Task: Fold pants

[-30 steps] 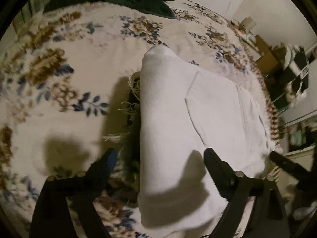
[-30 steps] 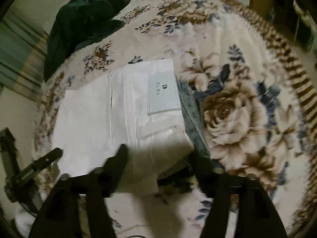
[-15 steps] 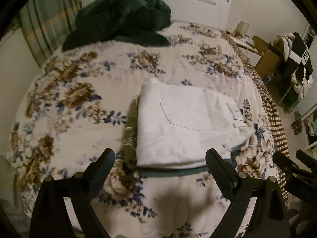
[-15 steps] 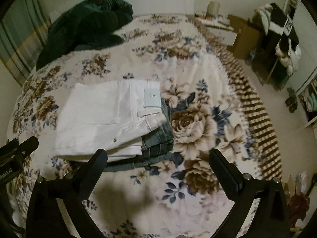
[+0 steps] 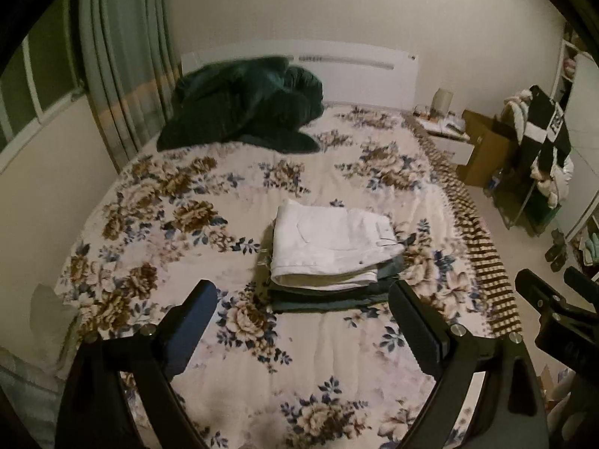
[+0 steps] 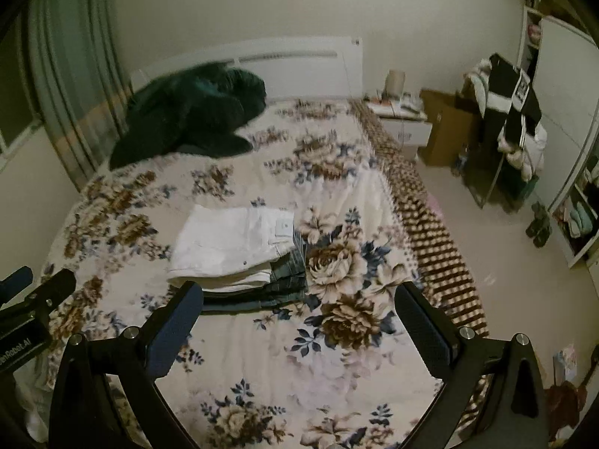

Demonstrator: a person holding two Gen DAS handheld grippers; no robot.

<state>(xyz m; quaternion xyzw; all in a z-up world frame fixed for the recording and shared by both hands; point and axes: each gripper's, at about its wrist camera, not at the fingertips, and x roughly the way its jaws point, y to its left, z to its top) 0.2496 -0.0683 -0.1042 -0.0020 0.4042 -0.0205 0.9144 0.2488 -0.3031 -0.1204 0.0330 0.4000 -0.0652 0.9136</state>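
Note:
Folded white pants [image 5: 329,247] lie on top of a stack of folded darker jeans [image 5: 337,295] in the middle of the floral bed; the white pants [image 6: 232,247] and jeans [image 6: 288,280] also show in the right wrist view. My left gripper [image 5: 303,299] is open and empty, held high above the near side of the bed, well short of the stack. My right gripper [image 6: 299,303] is open and empty, also raised and back from the stack. The right gripper's tip [image 5: 539,299] shows at the right edge of the left wrist view.
A floral blanket [image 5: 187,224] covers the bed. A dark green garment heap [image 5: 247,108] lies near the white headboard [image 5: 355,71]. Curtains [image 5: 119,75] hang at left. A nightstand [image 6: 400,119], cardboard box [image 6: 445,127] and clothes rack [image 6: 505,119] stand right of the bed.
Both grippers have pulled up and back from the white pants, which were close under them a second ago. The stack now lies untouched, farther off and smaller in both views.

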